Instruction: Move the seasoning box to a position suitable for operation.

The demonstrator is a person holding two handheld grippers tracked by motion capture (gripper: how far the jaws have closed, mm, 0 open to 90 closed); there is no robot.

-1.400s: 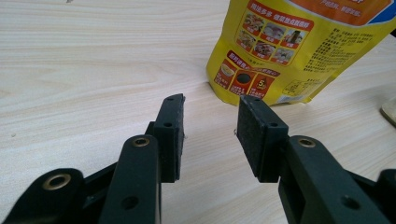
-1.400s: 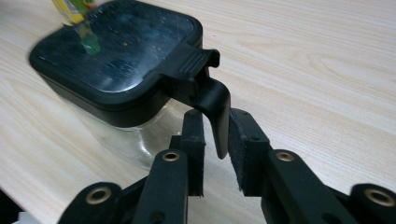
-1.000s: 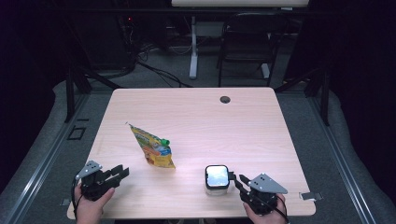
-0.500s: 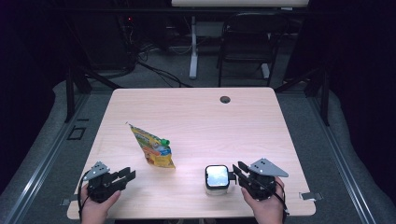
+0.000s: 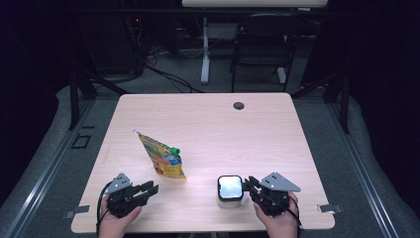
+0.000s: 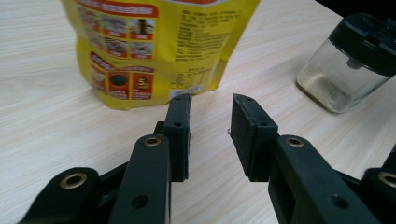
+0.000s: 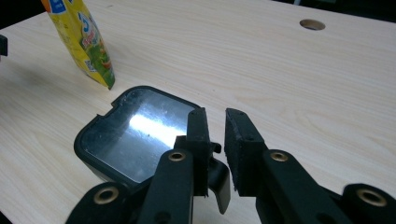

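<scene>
A yellow snack pouch (image 5: 161, 156) with a green cap stands left of the table's middle. My left gripper (image 5: 150, 188) lies on the table just in front of it, pointing right. In the left gripper view its jaws (image 6: 210, 109) stand apart with only bare wood between them; they have just been closing. The pouch (image 6: 159, 46) is close ahead. A clear jar with a black lid (image 5: 230, 188) stands near the front edge. My right gripper (image 5: 249, 184) is at the jar's right side; its jaws (image 7: 215, 119) have just been closing to a narrow gap at the lid's (image 7: 135, 135) edge, with a black lid tab between them.
The wooden table (image 5: 257, 139) has a round cable hole (image 5: 238, 105) at the back. Behind the table stand a chair (image 5: 262, 44) and cables on the floor. The jar (image 6: 350, 60) shows at the upper right of the left gripper view.
My left hand has slid to the right, toward the pouch's bottom edge. My right gripper has edged up to the jar's side. Pouch and jar have not moved.
</scene>
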